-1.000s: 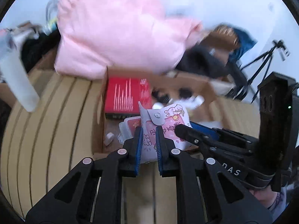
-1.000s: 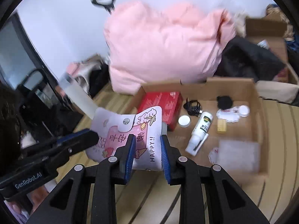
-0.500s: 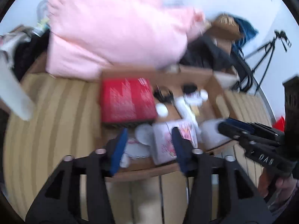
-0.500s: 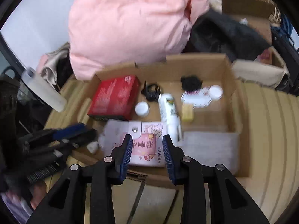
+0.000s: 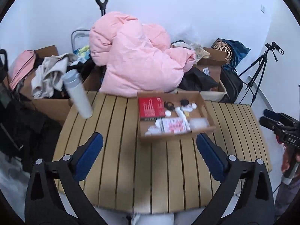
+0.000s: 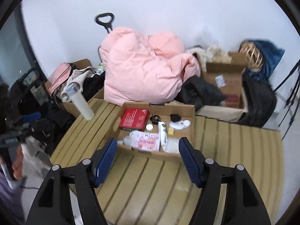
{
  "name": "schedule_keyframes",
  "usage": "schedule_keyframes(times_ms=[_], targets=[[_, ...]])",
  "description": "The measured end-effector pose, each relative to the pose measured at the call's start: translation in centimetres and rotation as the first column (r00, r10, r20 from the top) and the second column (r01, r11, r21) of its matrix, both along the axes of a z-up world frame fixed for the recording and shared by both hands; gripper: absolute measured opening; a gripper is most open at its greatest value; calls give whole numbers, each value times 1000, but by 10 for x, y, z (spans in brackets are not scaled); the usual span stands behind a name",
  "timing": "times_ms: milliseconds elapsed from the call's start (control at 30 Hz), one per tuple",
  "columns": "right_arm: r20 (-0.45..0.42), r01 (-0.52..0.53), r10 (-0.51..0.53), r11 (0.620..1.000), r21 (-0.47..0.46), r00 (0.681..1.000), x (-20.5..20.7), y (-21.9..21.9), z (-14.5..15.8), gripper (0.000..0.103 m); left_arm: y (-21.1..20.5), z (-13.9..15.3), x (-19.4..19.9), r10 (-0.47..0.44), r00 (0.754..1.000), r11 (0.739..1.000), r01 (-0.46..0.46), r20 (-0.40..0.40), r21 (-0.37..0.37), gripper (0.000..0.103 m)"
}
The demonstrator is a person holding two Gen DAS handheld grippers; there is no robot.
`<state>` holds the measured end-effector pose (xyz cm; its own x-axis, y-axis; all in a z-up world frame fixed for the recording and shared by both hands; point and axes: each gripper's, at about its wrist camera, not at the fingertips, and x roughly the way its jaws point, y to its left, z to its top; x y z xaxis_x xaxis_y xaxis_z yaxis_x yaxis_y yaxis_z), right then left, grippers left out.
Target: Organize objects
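The pink-and-white pouch (image 6: 148, 142) lies flat at the box's (image 6: 193, 112) near wall, beside a red carton (image 6: 134, 120) and a white bottle (image 6: 162, 131).

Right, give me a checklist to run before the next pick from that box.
1. Left gripper empty, jaws just opened wide: ok.
2. Right gripper empty, jaws just opened: ok.
3. Pink pouch lying flat inside the box, at its near wall: ok.
4. Both grippers clear of the box, above the slatted table: ok.
5. White tube not leaning out over the box wall: ok.
6. White cylinder at the table's far left corner standing stable: cannot tell.
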<state>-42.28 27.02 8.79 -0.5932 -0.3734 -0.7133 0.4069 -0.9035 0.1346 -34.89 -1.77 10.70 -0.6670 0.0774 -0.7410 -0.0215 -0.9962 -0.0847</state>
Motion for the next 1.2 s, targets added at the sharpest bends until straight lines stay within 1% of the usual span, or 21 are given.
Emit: schedule_keyframes(times_ms=[67, 100, 133, 233, 300, 400, 467, 500, 567, 600, 667, 767, 900, 967, 1000, 1033, 1100, 1133, 1200], targets=[[-13, 0, 0, 1000, 11, 1000, 28, 10, 9, 75, 2, 6, 20, -13, 1000, 1000, 13, -20, -17, 99], [-14, 6, -6, 1000, 11, 1000, 37, 13, 10, 81, 4, 10, 31, -14, 999, 1000, 13, -33, -26, 99], [-16, 19, -19, 1000, 10, 1000, 44, 16, 13, 82, 8, 10, 36, -14, 999, 999, 13, -39, -31, 99], [-11, 34, -34, 999, 11, 999, 67, 18, 16, 82, 14, 13, 54, -26, 998, 999, 25, -50, -22, 99], [-33, 26, -26, 1000, 7, 999, 84, 19, 20, 82, 15, 12, 75, -30, 997, 999, 28, -68, -25, 99], [-52, 28, -29, 1000, -8, 998, 117, 20, 20, 82, 14, 6, 104, -37, 996, 999, 37, -76, -6, 99], [-57, 24, -26, 999, -28, 998, 140, 21, 16, 82, 15, 1, 127, -60, 995, 998, 59, -85, -10, 99], [-57, 24, -26, 999, -35, 998, 154, 21, 12, 82, 16, -2, 142, -67, 993, 998, 65, -101, -26, 100], [-55, 23, -25, 999, -37, 998, 180, 18, 2, 82, 17, -8, 171, -57, 986, 996, 47, -154, -71, 103], [-56, 25, -27, 999, -41, 998, 194, 17, -4, 82, 18, -11, 186, -58, 981, 995, 42, -184, -90, 103], [-42, 34, -37, 998, -58, 998, 216, 15, -16, 82, 18, -19, 213, -65, 975, 993, 42, -213, -109, 103], [-30, 57, -59, 996, -66, 998, 252, 11, -35, 82, 21, -33, 243, -83, 977, 990, 59, -196, -128, 103], [-25, 67, -68, 996, -64, 997, 298, 0, -57, 82, 19, -44, 288, -89, 966, 991, 60, -244, -123, 103], [-21, 89, -90, 994, -69, 996, 318, -5, -70, 82, 17, -50, 307, -58, 962, 991, 24, -267, -132, 103], [-14, 111, -112, 992, -63, 994, 328, -9, -77, 82, 13, -55, 317, -30, 962, 994, -1, -271, -112, 103], [-11, 127, -128, 991, -52, 992, 335, -14, -82, 82, 10, -61, 326, -7, 965, 996, -16, -263, -85, 103], [-30, 129, -131, 990, -56, 991, 355, -21, -89, 82, 10, -69, 339, -14, 972, 998, -1, -233, -64, 103], [-33, 117, -119, 992, -57, 992, 362, -25, -90, 82, 10, -71, 341, -21, 976, 998, 6, -219, -70, 103], [-45, 99, -100, 995, -30, 994, 372, -31, -91, 82, 13, -71, 344, -15, 975, 995, -8, -221, -100, 103]])
